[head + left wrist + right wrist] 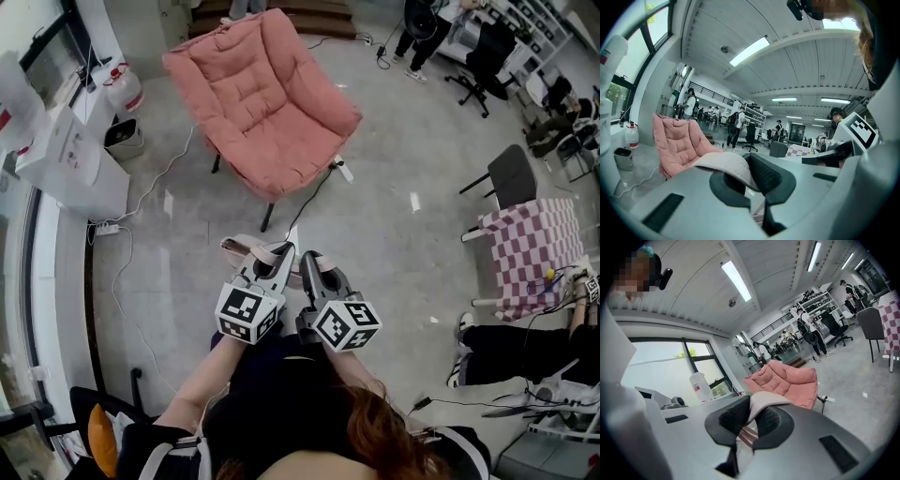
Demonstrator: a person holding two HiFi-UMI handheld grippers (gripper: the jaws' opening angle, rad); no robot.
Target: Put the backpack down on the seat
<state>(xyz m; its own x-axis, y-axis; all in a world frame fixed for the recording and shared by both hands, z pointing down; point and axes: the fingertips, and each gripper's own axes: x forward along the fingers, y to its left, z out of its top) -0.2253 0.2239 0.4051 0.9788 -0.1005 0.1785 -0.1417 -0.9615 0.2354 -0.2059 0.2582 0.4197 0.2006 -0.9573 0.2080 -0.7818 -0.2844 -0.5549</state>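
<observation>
A pink cushioned seat (262,94) stands on the floor ahead of me; it also shows as the seat (677,140) and the seat (787,380) in the gripper views. Both grippers are held side by side in front of my body, short of it. My left gripper (277,255) is shut on a pale pink backpack strap (726,164). My right gripper (309,262) is shut on a strap (764,401) of the same kind. Only a pale pink bit of the backpack (246,247) shows below the jaws; the rest is hidden under the grippers.
A white cabinet (66,155) and a plastic bottle (122,89) stand at the left, with cables (141,202) trailing over the floor toward the seat. At the right are a dark chair (511,173), a checkered table (534,248) and a seated person's legs (506,352).
</observation>
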